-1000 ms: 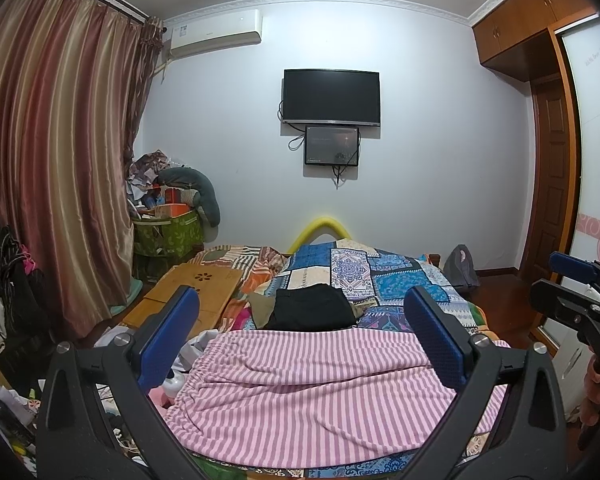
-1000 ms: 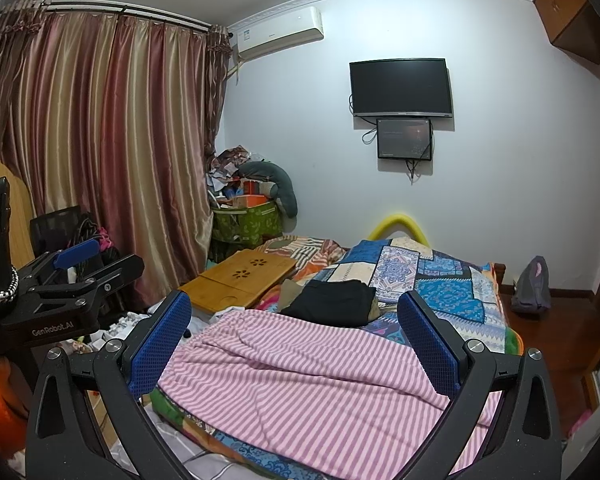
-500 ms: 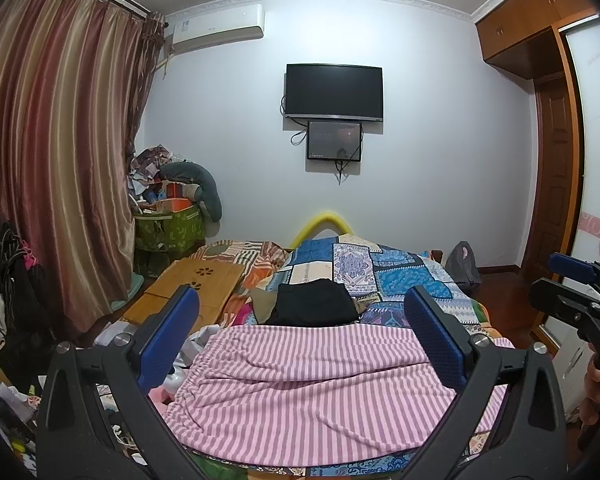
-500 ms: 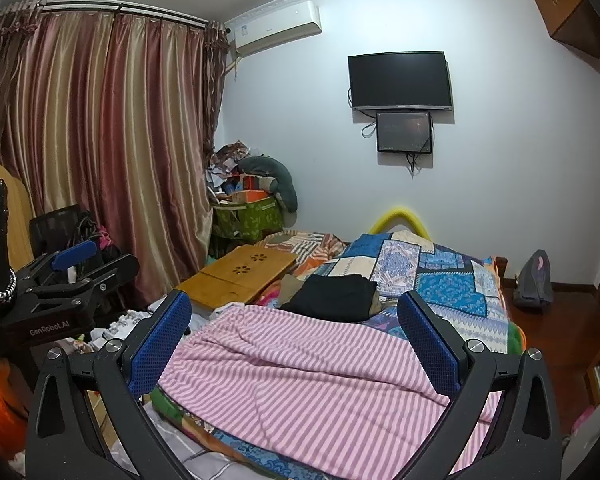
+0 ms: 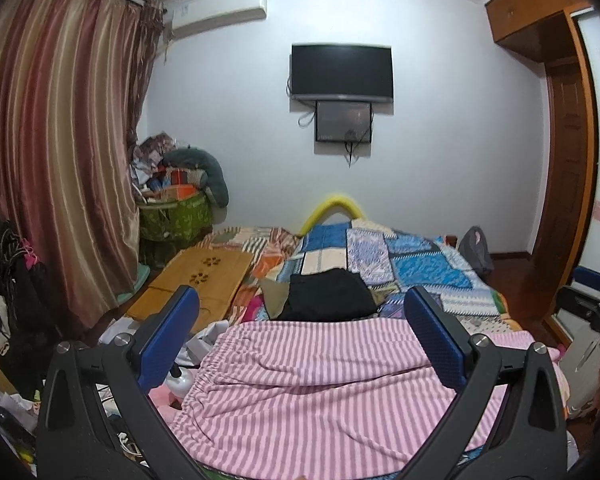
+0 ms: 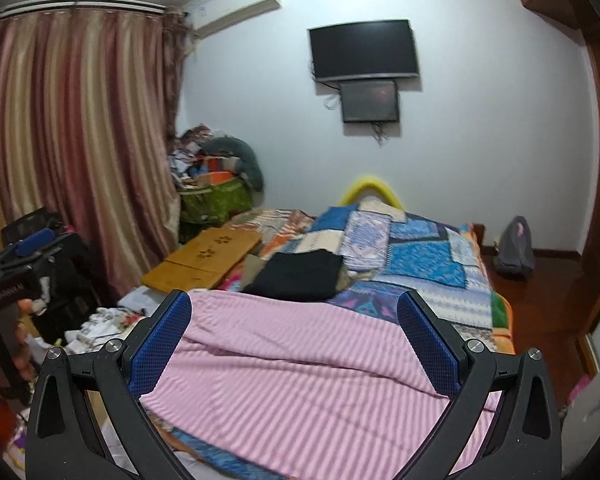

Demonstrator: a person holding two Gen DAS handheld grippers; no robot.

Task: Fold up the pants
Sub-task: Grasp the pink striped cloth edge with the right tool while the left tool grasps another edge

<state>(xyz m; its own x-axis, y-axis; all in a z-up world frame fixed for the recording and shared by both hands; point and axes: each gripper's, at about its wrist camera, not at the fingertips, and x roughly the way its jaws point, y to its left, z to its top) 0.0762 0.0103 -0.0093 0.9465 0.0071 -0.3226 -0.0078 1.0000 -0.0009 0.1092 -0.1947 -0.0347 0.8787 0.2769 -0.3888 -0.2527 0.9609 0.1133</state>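
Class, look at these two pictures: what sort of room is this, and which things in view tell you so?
Very likely a lived-in home bedroom. A bed with a patchwork cover fills the middle, striped pink pants lie spread on it, a television hangs on the far wall, and long curtains cover one side.

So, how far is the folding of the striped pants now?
Done: the pink striped pants lie spread on the bed. In hand: nothing; the left gripper and right gripper hover open above them. Left: every fold.
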